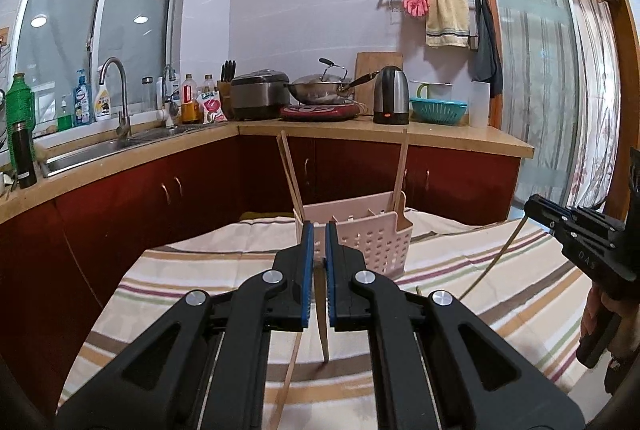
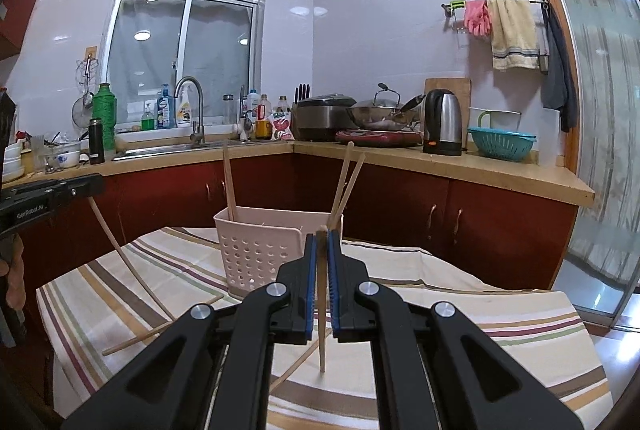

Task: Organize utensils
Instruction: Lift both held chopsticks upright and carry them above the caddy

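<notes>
Both hand-held grippers are clamped tight on one pale wooden chopstick each: the left hand-held gripper (image 1: pixel 319 226) has its chopstick (image 1: pixel 323 326) hanging down toward the striped surface (image 1: pixel 500 270), and the right hand-held gripper (image 2: pixel 321 236) holds its own chopstick (image 2: pixel 321 330) the same way. Ahead sits a pale pink perforated basket (image 2: pixel 256 254) with three chopsticks standing in it, and two more lie loose on the cloth. Both point roughly level, slightly nose-down, at the basket.
</notes>
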A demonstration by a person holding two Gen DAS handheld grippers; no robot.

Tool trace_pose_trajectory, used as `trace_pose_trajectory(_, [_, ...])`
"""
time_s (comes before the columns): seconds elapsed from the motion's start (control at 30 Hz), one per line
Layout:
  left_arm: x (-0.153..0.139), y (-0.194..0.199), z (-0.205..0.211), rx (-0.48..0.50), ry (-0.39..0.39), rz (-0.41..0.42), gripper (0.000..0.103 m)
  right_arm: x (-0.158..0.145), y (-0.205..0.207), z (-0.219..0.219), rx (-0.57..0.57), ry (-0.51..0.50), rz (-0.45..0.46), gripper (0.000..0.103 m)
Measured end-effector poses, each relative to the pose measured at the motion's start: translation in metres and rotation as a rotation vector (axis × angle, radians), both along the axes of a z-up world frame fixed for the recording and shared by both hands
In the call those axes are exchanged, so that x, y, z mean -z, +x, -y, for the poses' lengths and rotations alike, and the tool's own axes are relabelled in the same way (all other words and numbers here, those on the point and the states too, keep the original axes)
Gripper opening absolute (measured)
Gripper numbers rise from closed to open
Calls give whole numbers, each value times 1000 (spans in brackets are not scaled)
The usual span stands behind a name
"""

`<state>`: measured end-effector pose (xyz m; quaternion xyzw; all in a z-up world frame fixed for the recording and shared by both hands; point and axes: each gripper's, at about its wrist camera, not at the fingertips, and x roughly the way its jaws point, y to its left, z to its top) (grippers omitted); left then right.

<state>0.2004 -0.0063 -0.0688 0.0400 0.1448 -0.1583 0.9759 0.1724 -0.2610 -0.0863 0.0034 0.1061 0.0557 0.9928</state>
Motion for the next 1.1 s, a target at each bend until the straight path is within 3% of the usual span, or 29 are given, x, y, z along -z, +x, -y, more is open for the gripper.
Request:
trace_pose_trajectory(0.7, [2,31,7,22,-12,-6,6,-3,22,4,-11,46,-2,6])
trace_pose_trajectory(1.1, [-58,58,16,106,-56,52,6,-65,48,4,-71,81,104,6])
